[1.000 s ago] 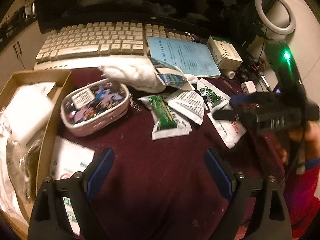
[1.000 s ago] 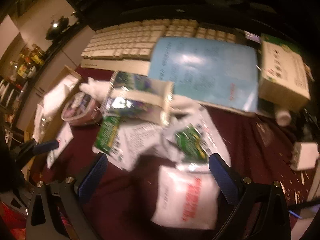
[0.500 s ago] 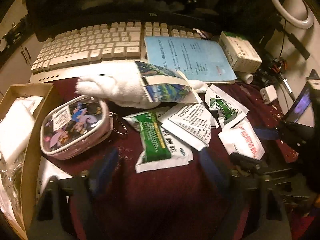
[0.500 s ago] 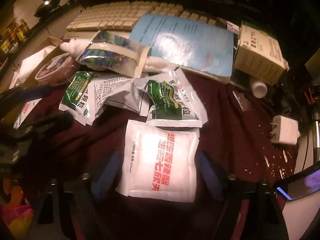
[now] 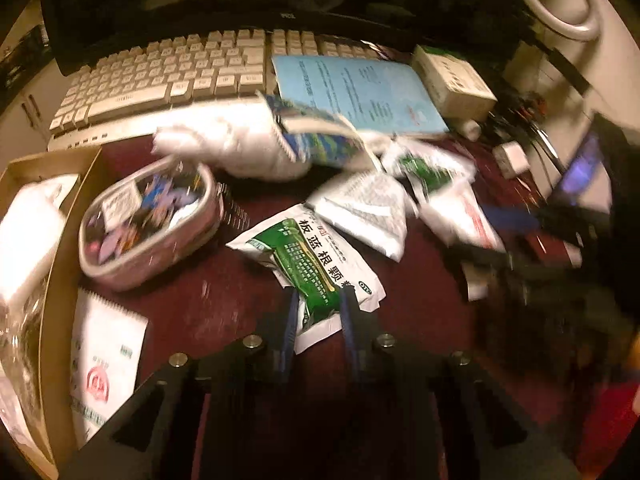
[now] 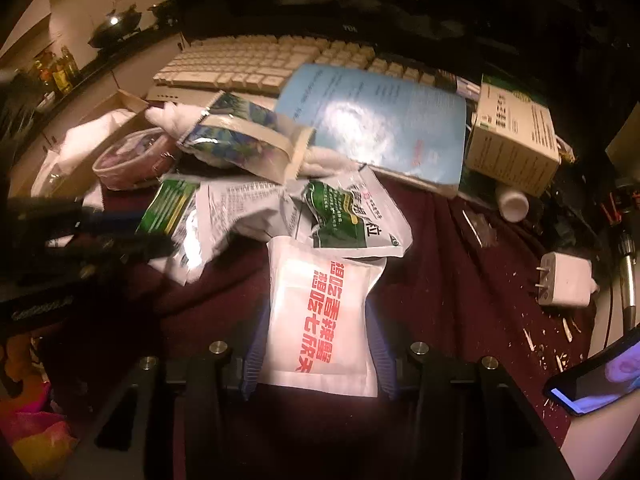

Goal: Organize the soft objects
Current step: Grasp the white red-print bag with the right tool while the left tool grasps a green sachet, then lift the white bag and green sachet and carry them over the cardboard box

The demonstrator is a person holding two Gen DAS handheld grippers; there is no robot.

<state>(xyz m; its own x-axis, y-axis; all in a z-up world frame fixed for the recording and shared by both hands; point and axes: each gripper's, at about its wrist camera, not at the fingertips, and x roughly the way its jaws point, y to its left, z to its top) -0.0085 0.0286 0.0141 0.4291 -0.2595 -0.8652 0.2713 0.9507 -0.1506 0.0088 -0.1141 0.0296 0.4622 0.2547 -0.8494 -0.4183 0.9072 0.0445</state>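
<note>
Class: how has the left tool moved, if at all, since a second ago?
Yes. The left tool has advanced toward the keyboard, and its jaws have just been closing, now pinching the green-and-white sachet.

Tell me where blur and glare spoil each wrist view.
Left wrist view: motion blur smears the right side and the white towel; the green sachet near centre stays readable. Right wrist view: sharper, but glare washes out the blue booklet; dim warm light and fisheye bending in both.
</note>
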